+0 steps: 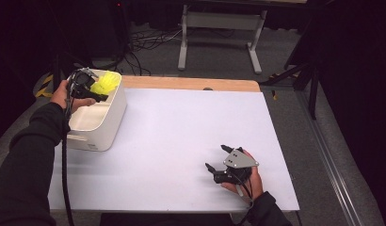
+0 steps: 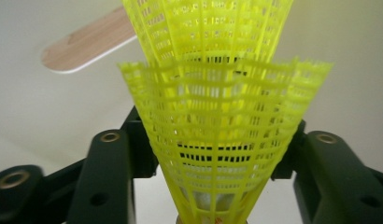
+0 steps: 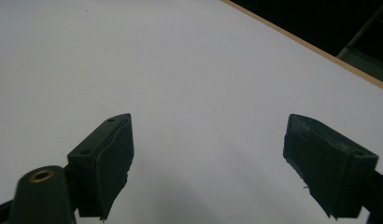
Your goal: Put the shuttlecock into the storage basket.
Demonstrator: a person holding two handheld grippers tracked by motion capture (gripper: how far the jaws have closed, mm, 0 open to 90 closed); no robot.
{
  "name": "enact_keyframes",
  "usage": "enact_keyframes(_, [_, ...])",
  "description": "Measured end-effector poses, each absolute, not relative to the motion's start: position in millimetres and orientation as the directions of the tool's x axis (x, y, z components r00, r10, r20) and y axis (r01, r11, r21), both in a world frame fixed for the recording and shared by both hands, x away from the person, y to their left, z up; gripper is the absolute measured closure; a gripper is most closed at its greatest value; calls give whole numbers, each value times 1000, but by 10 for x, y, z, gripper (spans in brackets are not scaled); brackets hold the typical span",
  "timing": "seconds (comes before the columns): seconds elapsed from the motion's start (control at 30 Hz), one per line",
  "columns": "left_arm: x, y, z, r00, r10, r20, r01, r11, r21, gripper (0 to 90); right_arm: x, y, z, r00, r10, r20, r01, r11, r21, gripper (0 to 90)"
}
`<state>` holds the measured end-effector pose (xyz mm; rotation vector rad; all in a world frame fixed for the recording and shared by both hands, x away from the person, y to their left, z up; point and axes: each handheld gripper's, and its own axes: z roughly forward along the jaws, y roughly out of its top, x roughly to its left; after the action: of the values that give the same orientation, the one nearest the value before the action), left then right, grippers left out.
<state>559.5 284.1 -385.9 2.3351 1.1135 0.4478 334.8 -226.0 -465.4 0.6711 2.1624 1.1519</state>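
High view, from left to right: at the left edge of the white surface [image 1: 181, 141] a white bin [image 1: 104, 123] is seen, open at the top, with its near end facing the person. The left claw [image 1: 98, 90] is held above the far end of the bin by the person's left hand [image 1: 64, 96], which comes out of a dark sleeve [image 1: 26, 155]. A black cable [image 1: 65, 179] trails from it toward the bottom of the picture. Yellow shuttlecocks [image 1: 107, 83] are gripped in this claw and are seen over the far corner of the bin, above its rim.

Left gripper view: two yellow mesh skirts are seen, one nested inside the other, so the shuttlecocks [image 2: 217, 121] are stacked. The black jaws are closed against the lower skirt from both sides. The pale inner wall of the bin [image 2: 49, 116] is seen behind, with a strip of the wooden edge of the surface [image 2: 87, 44] above it.

Farther right in the high view, the right claw [image 1: 218, 158] is held by the right hand [image 1: 245, 181] low over the near right part of the surface, well apart from the bin. Its jaws point to the left and stand wide apart.

Right gripper view: the two black pads [image 3: 112, 154] are spread wide with nothing between them, and bare white surface [image 3: 189, 74] is seen beyond.
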Motion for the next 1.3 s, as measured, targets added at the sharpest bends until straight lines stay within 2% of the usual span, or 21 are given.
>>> enact_keyframes(0.07, [5603,2824,-3879,612,789,59,633,-533,561,428,3344,-2258,-4653,-699,665,-262,154,498,853,173])
enact_keyframes(0.27, [5609,2761,-3903,598,799,63,657,-533,533,168,3347,-2253,-4661,-706,659,-259,156,502,850,172])
enact_keyframes(0.4, [5573,2783,-3857,586,809,51,646,-504,573,115,3346,-2254,-4659,-707,658,-258,156,501,851,172])
enact_keyframes(0.73, [5419,2839,-3728,580,811,79,592,-487,642,88,3326,-2252,-4632,-703,659,-269,143,500,854,172])
enact_keyframes(1.07, [5176,2847,-3538,564,818,115,507,-453,734,98,3308,-2262,-4601,-699,661,-273,131,494,860,172])
enact_keyframes(1.17, [5120,2850,-3486,558,824,96,492,-422,762,109,3299,-2264,-4589,-698,662,-272,129,490,862,172])
enact_keyframes(1.3, [5028,2811,-3467,563,816,132,459,-442,771,112,3290,-2258,-4580,-697,661,-278,121,490,863,172])
